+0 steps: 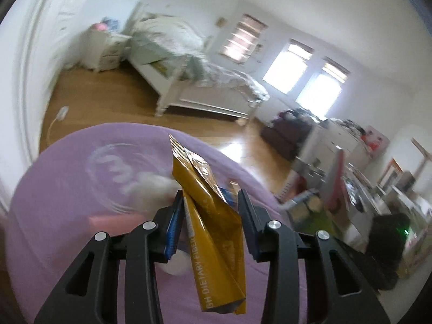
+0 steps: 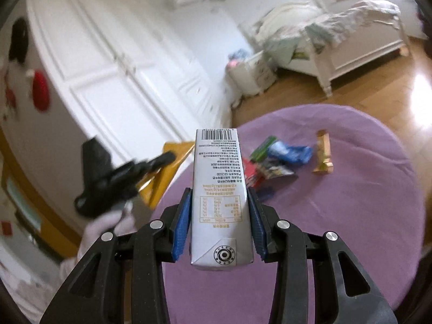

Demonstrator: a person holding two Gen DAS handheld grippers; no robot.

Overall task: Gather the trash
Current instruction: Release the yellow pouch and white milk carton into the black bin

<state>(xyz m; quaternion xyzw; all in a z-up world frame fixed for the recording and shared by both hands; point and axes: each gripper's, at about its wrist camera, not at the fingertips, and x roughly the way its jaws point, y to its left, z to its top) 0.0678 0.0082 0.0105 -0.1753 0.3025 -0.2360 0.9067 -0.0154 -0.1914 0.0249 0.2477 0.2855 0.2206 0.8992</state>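
My left gripper (image 1: 210,202) holds a crumpled yellow snack wrapper (image 1: 213,232) above the round purple table (image 1: 81,243); the wrapper lies against the left finger and a gap shows to the right finger. My right gripper (image 2: 218,205) is shut on a white drink carton (image 2: 218,189), held over the purple table (image 2: 351,216). In the right wrist view the left gripper (image 2: 162,159) appears blurred at the left with the yellow wrapper (image 2: 167,178). On the table lie a blue wrapper (image 2: 291,154), a green wrapper (image 2: 263,147), a red packet (image 2: 253,172) and a gold wrapper (image 2: 324,154).
A white bed (image 1: 199,81) and a white nightstand (image 1: 108,51) stand behind the table on the wooden floor (image 1: 108,100). White wardrobe doors (image 2: 121,67) are at the left. Cluttered shelves and boxes (image 1: 351,175) line the right side. A white object (image 1: 175,264) lies under the left gripper.
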